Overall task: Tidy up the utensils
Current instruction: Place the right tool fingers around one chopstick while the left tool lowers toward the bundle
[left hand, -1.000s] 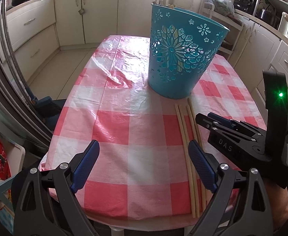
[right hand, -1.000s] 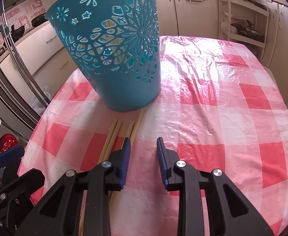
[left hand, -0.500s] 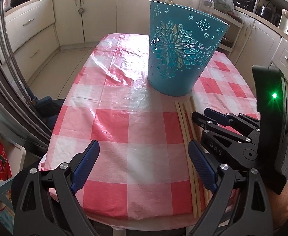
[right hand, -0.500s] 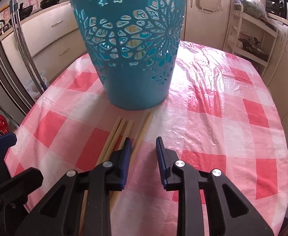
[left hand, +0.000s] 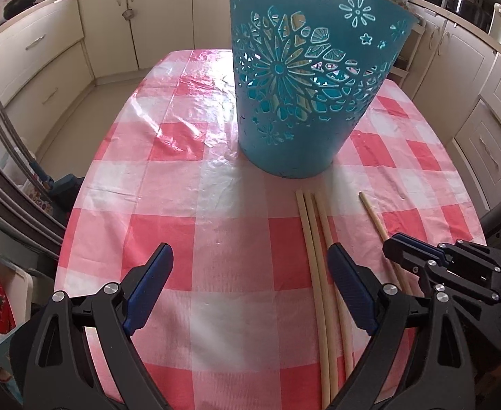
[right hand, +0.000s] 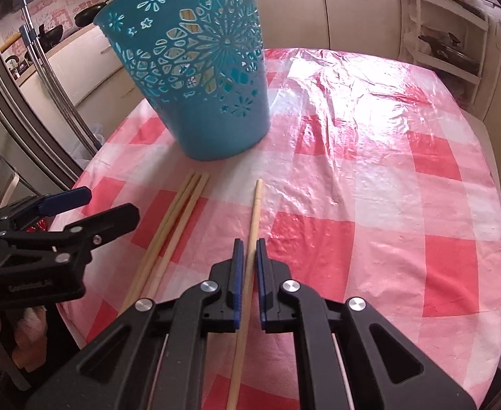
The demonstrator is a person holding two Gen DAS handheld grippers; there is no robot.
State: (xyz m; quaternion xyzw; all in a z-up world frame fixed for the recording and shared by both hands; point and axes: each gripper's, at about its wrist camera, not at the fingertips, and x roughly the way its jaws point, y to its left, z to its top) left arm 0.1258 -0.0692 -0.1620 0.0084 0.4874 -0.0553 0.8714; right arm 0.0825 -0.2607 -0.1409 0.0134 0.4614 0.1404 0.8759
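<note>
One pale wooden chopstick [right hand: 253,218] lies apart from the others on the table, clamped between the blue pads of the right gripper [right hand: 247,249]; its jaws have just been closing and now stand narrow, pressing the stick on both sides. Its far tip points toward the teal plastic basket with flower-shaped cut-outs [right hand: 195,68], not touching it. Three more pale wooden chopsticks [left hand: 313,239] lie side by side just left of it, tips near the basket's base. The left gripper [left hand: 250,273] hangs over the cloth with its jaws wide and nothing between them; its right pad is just beside the three sticks.

Surface: an oval table under a red-and-white checked plastic tablecloth [left hand: 168,205], glossy and wrinkled. Room: a kitchen with cream cabinets [left hand: 38,54] along the walls, a dark frying pan [left hand: 21,3] on the counter and a white shelf rack [right hand: 448,34] at the far right.

The near ends of all sticks are hidden by the grippers. Pale sticks show through the basket's cut-outs, but their number cannot be made out.
</note>
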